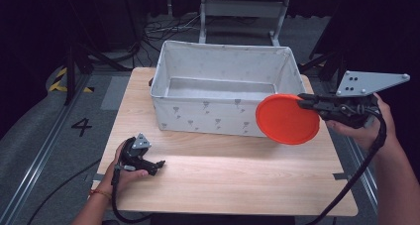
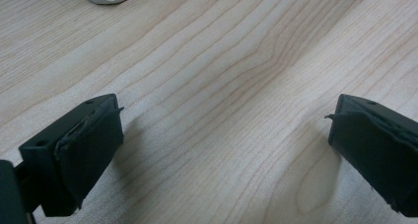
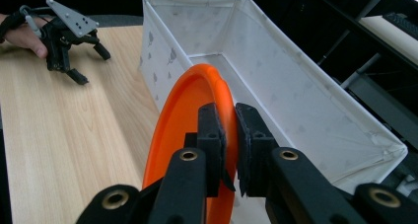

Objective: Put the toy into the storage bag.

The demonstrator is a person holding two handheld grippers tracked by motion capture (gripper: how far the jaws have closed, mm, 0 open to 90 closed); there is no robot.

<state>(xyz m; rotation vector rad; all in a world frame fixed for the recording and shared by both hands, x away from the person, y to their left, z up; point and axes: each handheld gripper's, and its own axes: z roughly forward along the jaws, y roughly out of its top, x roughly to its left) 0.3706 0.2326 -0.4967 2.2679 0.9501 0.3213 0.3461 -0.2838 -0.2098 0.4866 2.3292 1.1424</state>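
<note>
The orange plate (image 1: 287, 119) is hanging in the air off the table (image 1: 223, 180), in front of the right end of the white fabric bin (image 1: 223, 86) and above the table's right edge. In the high view its round face is turning toward the camera, so it is standing nearly on edge rather than lying flat. In the right gripper view the plate (image 3: 190, 130) is showing edge-on, its rim running up and away from the jaws, with its raised lip curving toward the bin (image 3: 276, 76). Being round, it has no long axis.

The right gripper (image 1: 303, 102) is pinching the plate's rim on its right side; its two black jaws are sitting close together with the thin orange edge clamped between their pads. The right hand (image 1: 366, 126) is reaching in from the right edge of the table, held up off the surface, and the gripper is pointing leftward and roughly level toward the bin.

The left gripper (image 1: 157, 166) is resting low near the table's front left corner, held by the left hand (image 1: 124, 168), pointing rightward along the wood. In the left gripper view its jaws are standing wide apart with bare table between them.
</note>
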